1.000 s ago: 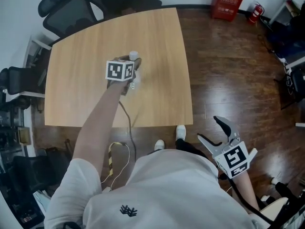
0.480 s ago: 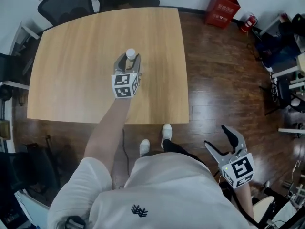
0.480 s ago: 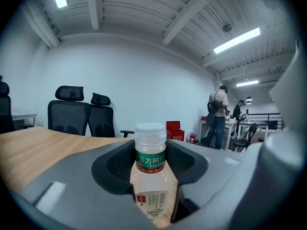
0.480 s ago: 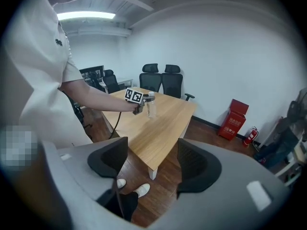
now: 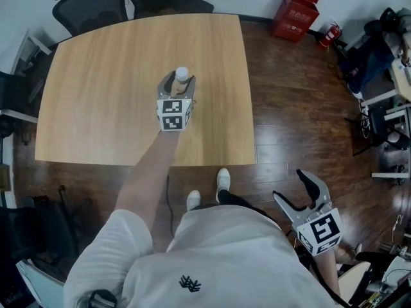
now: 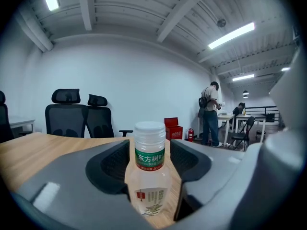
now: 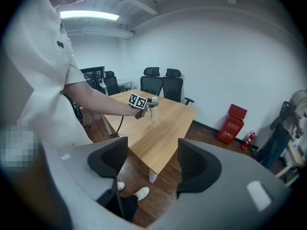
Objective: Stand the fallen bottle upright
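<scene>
A clear plastic bottle (image 5: 182,76) with a white cap and green label stands upright on the wooden table (image 5: 96,95), near its middle. My left gripper (image 5: 180,83) reaches in level from the near side. Its jaws are opening on either side of the bottle (image 6: 149,153), and the pads no longer press on it. In the left gripper view the fingers (image 6: 108,164) flank the bottle's neck and shoulder. My right gripper (image 5: 290,186) hangs open and empty over the dark floor at the lower right. The right gripper view shows the bottle (image 7: 153,110) far off, beyond the open right gripper (image 7: 151,164).
Black office chairs (image 5: 96,2) line the table's far edge. A red box (image 5: 295,8) and a fire extinguisher (image 5: 329,32) sit on the floor at the back right. My shoes (image 5: 221,178) are by the table's near edge. People (image 6: 211,114) stand by desks far behind.
The left gripper has tipped the bottle from leaning to upright, and its jaws have spread apart. The right gripper has shifted slightly.
</scene>
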Demonstrator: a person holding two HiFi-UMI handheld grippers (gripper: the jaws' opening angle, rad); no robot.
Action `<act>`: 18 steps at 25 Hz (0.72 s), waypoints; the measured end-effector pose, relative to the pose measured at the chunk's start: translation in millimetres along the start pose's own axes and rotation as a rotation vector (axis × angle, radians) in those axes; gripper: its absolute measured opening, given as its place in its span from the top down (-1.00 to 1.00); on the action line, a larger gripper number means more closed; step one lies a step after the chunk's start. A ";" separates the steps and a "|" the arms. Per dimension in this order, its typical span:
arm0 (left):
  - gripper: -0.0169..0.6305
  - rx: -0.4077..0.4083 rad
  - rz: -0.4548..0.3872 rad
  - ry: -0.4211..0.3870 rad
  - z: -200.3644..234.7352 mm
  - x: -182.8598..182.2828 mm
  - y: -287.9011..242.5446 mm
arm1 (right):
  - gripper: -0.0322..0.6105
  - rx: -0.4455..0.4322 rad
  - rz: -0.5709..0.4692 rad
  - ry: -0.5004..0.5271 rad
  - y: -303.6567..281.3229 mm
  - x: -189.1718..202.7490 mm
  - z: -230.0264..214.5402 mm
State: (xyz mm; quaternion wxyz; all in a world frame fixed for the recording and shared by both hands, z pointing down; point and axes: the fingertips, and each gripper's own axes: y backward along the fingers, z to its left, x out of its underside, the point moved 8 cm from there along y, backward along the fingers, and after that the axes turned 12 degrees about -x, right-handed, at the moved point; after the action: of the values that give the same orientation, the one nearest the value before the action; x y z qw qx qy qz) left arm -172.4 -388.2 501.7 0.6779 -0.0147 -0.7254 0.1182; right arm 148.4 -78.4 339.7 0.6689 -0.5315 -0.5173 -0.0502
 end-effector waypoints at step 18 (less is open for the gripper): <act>0.03 0.155 -0.025 -0.066 23.4 -28.1 201.8 | -0.13 0.073 -0.080 -0.061 16.9 34.2 65.6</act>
State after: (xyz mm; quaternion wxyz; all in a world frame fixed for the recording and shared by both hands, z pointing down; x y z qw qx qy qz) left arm -221.3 -200.7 434.3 0.6541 0.0510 -0.7362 0.1660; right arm 132.7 -4.6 347.4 0.6692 -0.4868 -0.5599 -0.0416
